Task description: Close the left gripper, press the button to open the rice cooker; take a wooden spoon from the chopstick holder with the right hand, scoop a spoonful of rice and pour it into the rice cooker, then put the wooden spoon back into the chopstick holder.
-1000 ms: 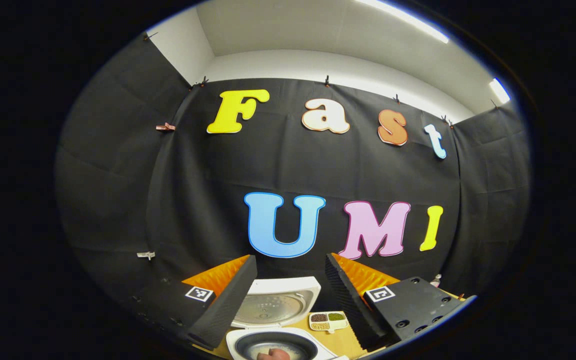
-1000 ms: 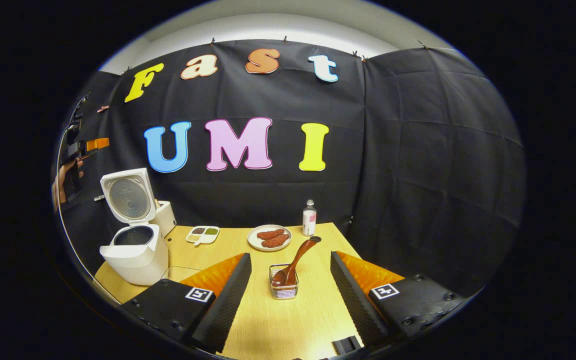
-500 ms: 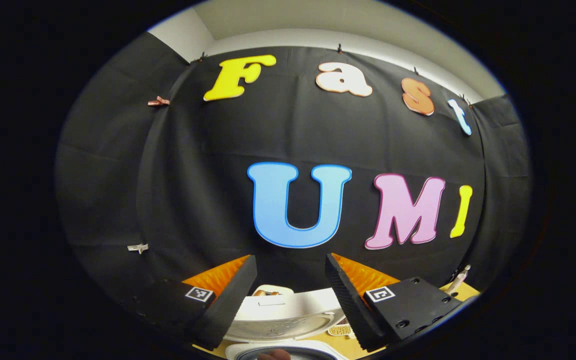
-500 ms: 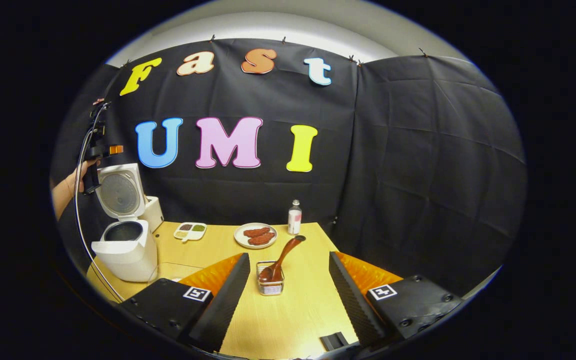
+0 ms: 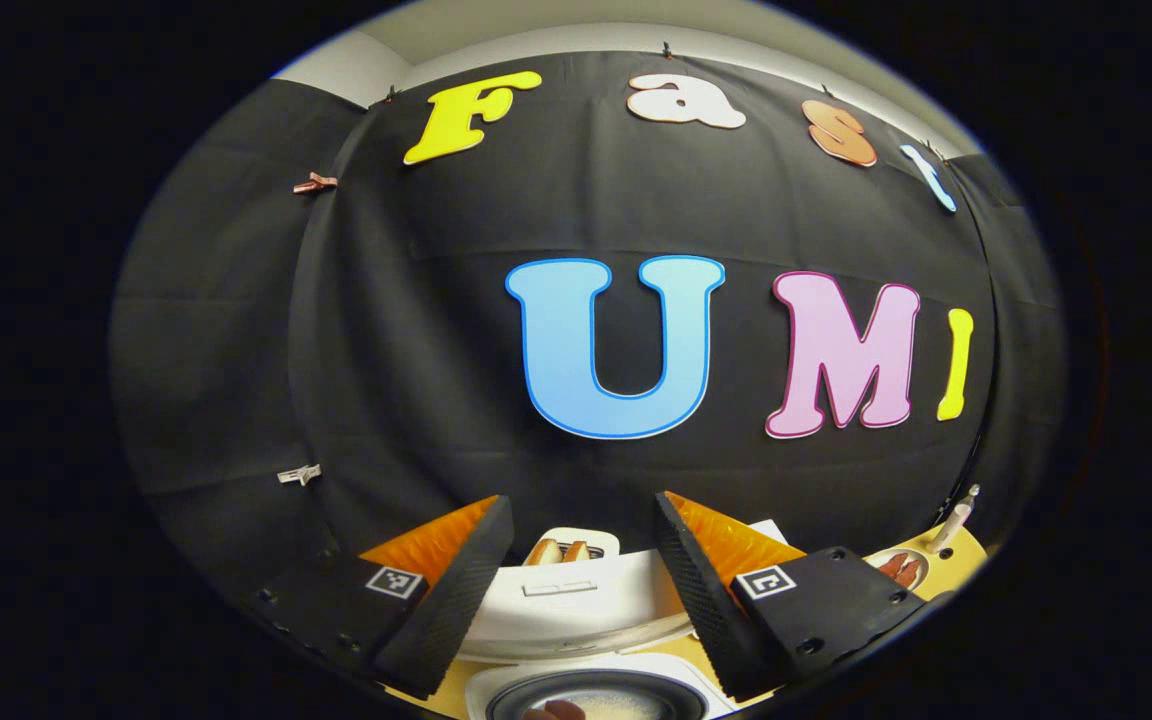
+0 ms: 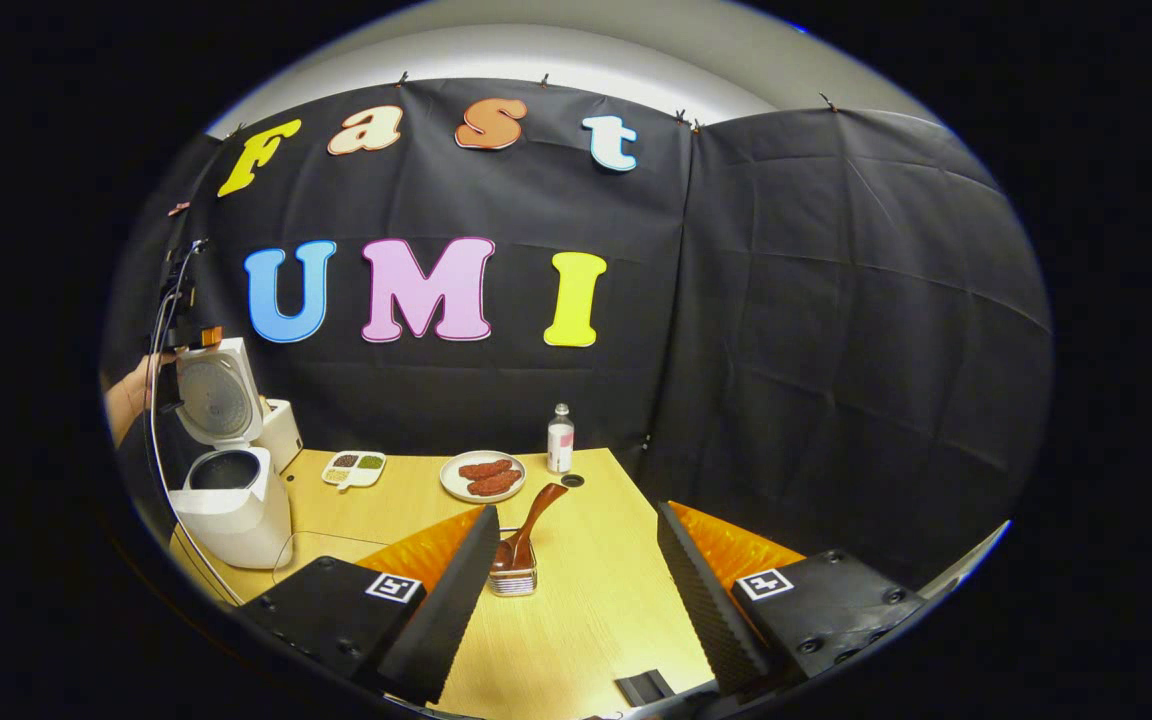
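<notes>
1. The white rice cooker (image 6: 232, 500) stands at the table's (image 6: 576, 600) far left corner, lid (image 6: 213, 392) swung upright, dark inner pot exposed.
2. In the left gripper view, the left gripper (image 5: 581, 590) hangs above the open rice cooker (image 5: 596, 690), fingers spread wide with nothing between them.
3. The right gripper (image 6: 576, 600) hovers over the table, fingers wide apart and empty.
4. The wooden spoon (image 6: 526, 525), dark reddish-brown, leans in the wire chopstick holder (image 6: 513, 578), bowl down, just beside the right gripper's left finger.
5. Behind it sit a plate of sausages (image 6: 482, 477), a small bottle (image 6: 560, 440) and a divided dish of grains (image 6: 354, 467).
</notes>
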### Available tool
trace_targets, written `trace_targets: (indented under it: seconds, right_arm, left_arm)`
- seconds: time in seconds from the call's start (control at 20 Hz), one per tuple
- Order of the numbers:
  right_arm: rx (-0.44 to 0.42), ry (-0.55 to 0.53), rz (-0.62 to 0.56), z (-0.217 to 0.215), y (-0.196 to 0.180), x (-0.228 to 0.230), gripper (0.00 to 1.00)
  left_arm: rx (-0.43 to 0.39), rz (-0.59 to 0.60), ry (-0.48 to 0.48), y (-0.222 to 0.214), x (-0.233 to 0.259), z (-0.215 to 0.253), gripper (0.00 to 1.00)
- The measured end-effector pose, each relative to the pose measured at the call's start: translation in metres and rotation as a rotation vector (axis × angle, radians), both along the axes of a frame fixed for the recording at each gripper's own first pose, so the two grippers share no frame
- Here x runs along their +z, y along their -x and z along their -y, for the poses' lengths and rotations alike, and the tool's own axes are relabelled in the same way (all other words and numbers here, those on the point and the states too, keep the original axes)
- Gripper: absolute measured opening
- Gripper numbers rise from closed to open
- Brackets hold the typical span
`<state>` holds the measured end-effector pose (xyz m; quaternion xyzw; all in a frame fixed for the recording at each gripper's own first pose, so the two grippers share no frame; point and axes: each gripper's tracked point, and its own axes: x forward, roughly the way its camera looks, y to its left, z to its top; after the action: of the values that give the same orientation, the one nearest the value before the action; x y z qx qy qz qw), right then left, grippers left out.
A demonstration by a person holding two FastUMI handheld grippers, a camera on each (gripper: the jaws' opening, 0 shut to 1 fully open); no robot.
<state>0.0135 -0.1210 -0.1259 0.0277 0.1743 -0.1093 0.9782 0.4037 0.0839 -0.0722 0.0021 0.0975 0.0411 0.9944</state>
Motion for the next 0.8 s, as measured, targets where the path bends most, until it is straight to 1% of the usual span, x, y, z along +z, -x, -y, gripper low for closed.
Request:
trace_targets:
  seconds: [0.25, 0.5, 0.65, 0.8]
  right_arm:
    - [0.028, -0.015, 0.027, -0.004, -0.006, 0.004, 0.98]
    - [0.05, -0.024, 0.012, -0.005, 0.009, -0.004, 0.98]
    - [0.053, -0.019, -0.004, -0.001, 0.018, -0.01, 0.98]
    - [0.054, -0.043, -0.012, -0.001, 0.026, -0.012, 0.98]
  left_arm:
    - [-0.003, -0.028, 0.01, 0.057, -0.016, 0.021, 0.98]
    - [0.006, -0.101, 0.052, 0.118, -0.055, 0.04, 0.98]
    - [0.01, -0.143, 0.044, 0.139, -0.081, 0.048, 0.98]
    - [0.016, -0.215, 0.08, 0.155, -0.111, 0.053, 0.99]
